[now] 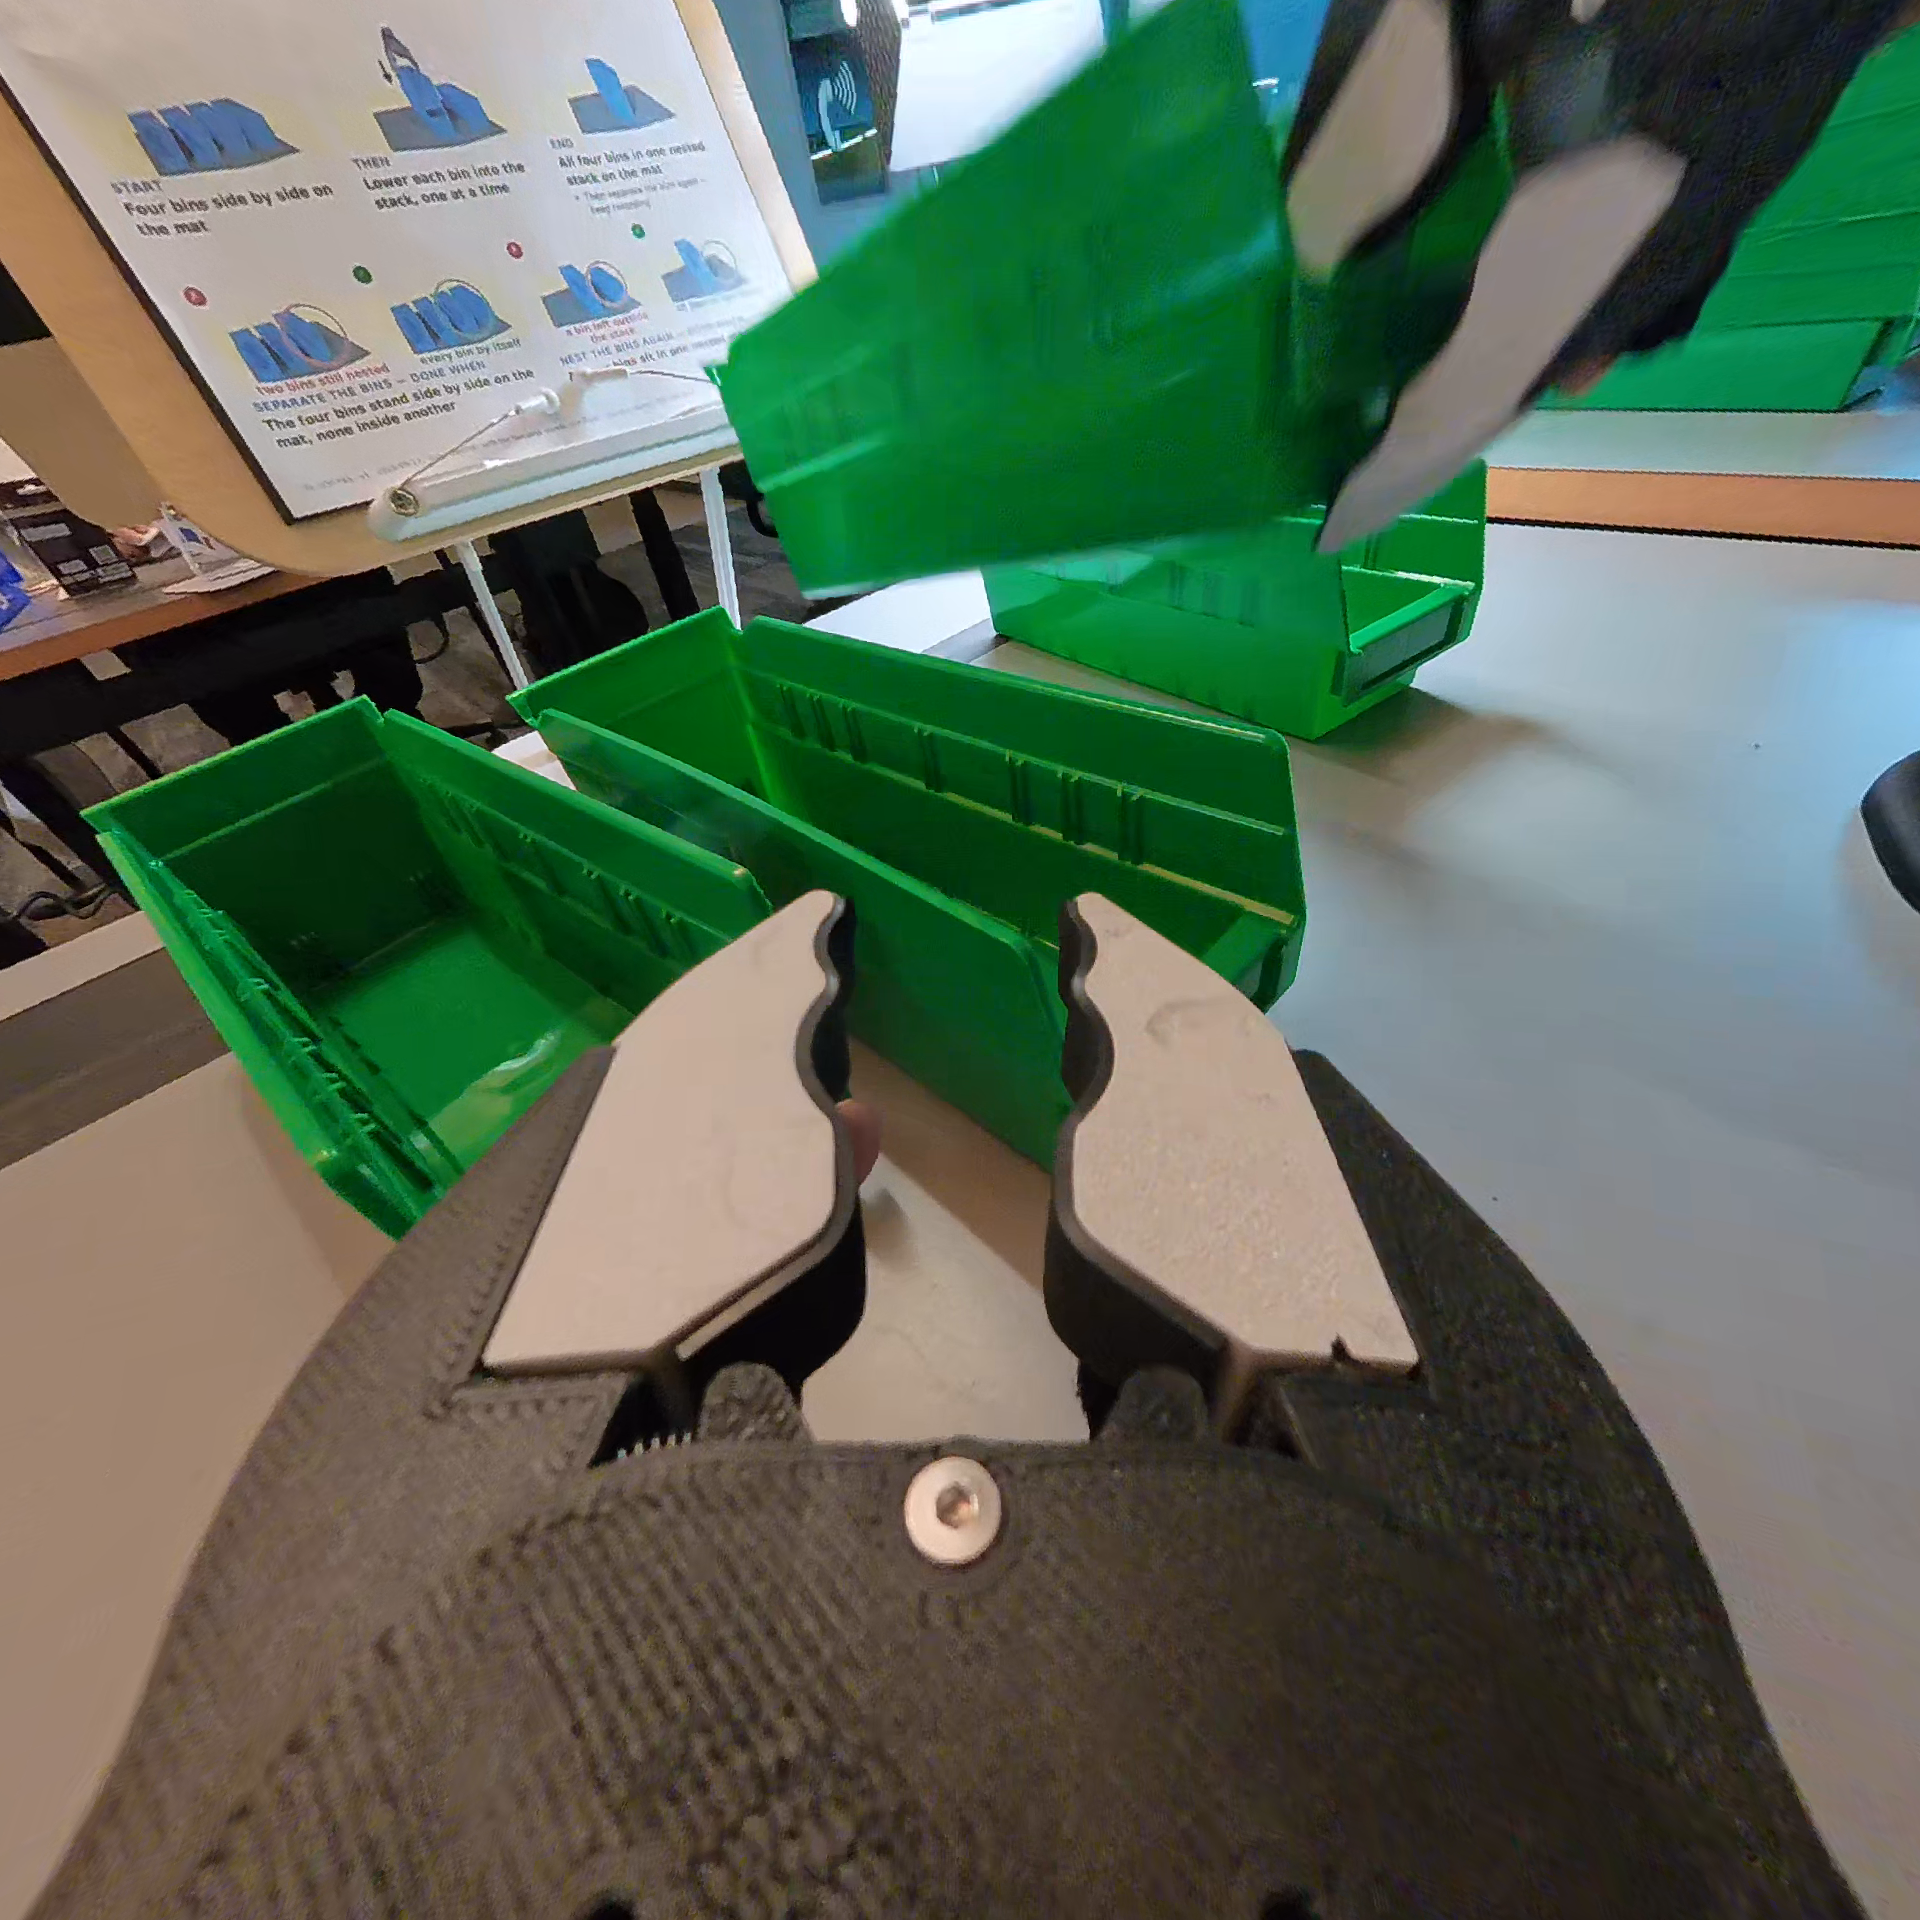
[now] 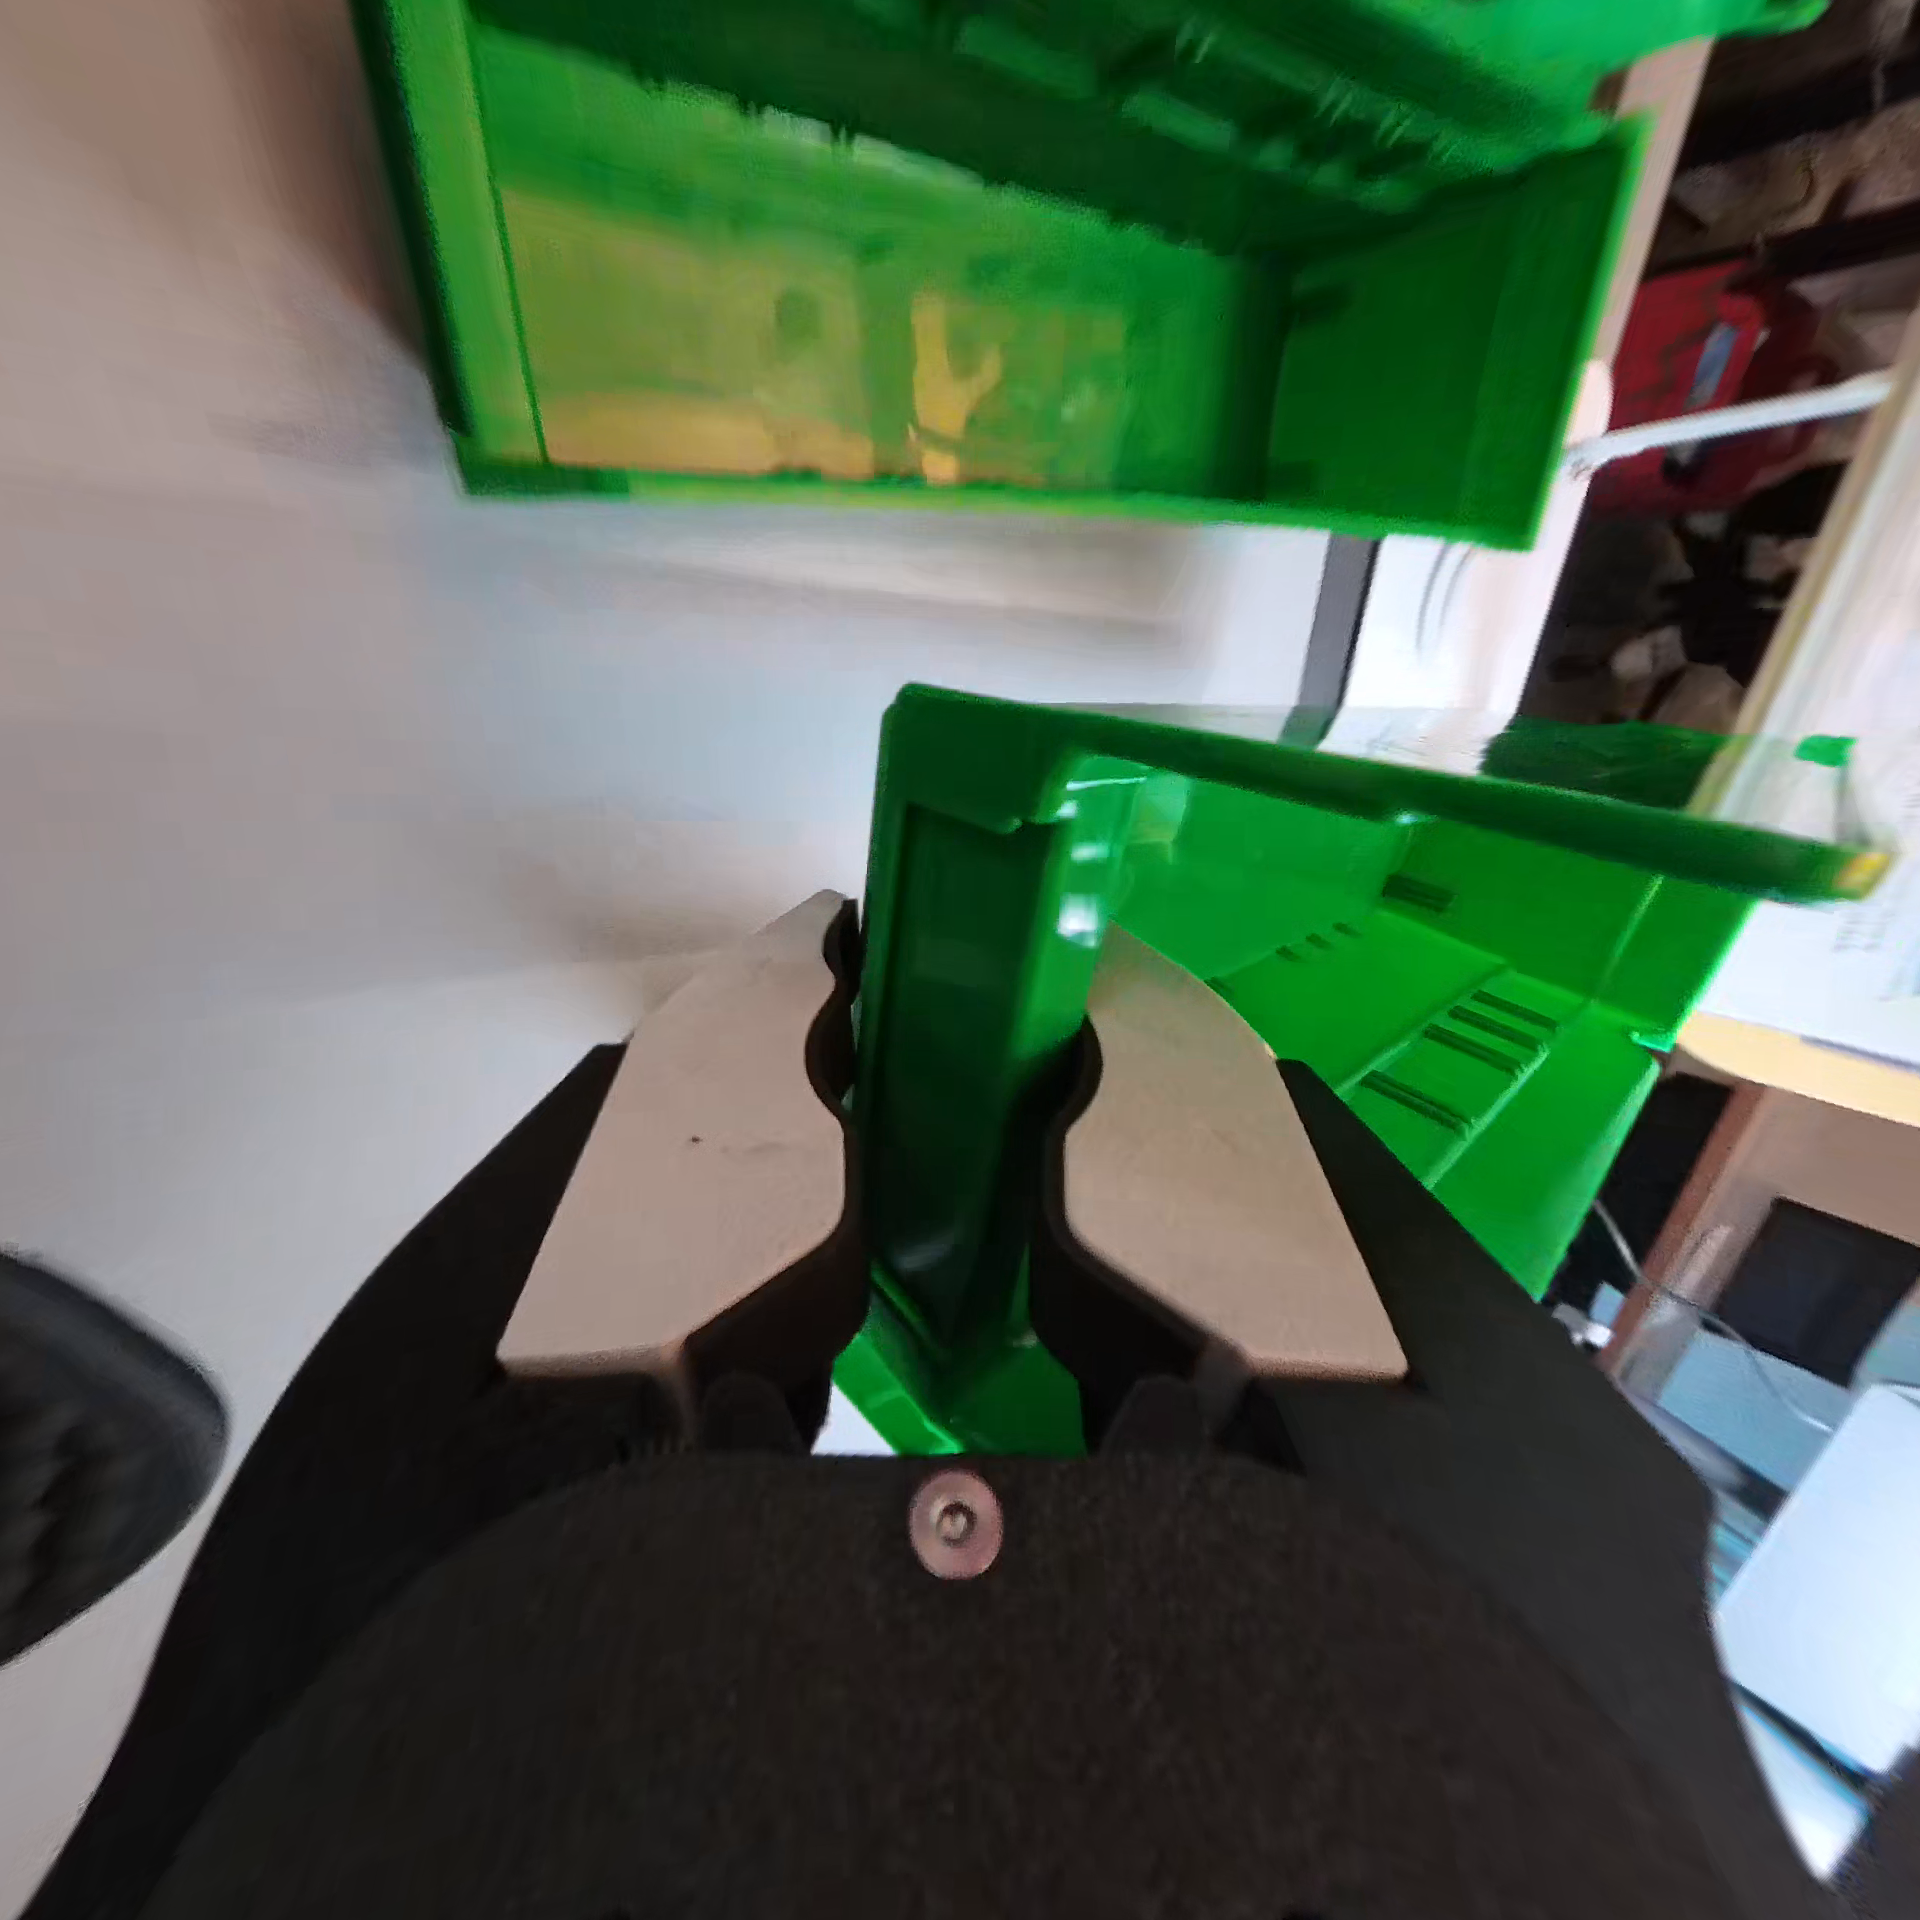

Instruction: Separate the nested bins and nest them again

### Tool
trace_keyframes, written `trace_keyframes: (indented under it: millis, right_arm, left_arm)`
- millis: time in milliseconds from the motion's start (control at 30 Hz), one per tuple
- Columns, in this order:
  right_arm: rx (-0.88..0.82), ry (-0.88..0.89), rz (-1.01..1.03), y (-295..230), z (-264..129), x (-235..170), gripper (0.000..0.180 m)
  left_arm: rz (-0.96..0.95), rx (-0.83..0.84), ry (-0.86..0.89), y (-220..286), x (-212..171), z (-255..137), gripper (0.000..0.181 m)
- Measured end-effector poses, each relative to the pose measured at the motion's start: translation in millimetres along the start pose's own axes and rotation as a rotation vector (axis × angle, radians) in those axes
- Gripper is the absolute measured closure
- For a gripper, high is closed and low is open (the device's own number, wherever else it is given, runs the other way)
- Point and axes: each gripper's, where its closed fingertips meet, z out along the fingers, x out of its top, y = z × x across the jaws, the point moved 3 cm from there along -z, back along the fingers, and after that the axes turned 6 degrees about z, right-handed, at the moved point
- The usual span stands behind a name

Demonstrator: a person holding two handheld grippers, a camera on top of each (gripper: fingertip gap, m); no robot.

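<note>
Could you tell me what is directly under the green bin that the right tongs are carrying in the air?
Under the lifted bin, held by the right tongs, another green bin stands on the table. Its far end is covered.

Four green plastic bins, all separated. Two open bins, the left bin (image 1: pixel 416 935) and the middle bin (image 1: pixel 935 831), stand side by side on the table (image 1: pixel 1558 935). A third bin (image 1: pixel 1247 623) stands farther back. The fourth bin (image 1: pixel 1039 343) is airborne and tilted above it, its front lip clamped in the right tongs (image 2: pixel 961 1060).
</note>
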Motion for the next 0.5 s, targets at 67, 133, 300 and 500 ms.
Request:
trace_keyframes:
  millis: [67, 133, 300, 500]
  right_arm:
    - [-0.027, -0.020, 0.001, -17, 35, -13, 0.146]
    - [-0.042, -0.055, 0.001, -34, 65, -24, 0.145]
    - [-0.282, -0.097, -0.100, -45, 95, -38, 0.132]
    - [-0.222, 0.221, 0.142, -72, 33, -15, 0.128]
  left_arm:
    - [0.007, 0.002, -0.009, 0, -2, 1, 0.143]
    - [0.009, 0.004, -0.015, 0, -4, 2, 0.143]
    - [0.002, 0.001, -0.035, -2, -10, 4, 0.142]
    - [0.030, -0.013, -0.057, 1, -14, 6, 0.139]
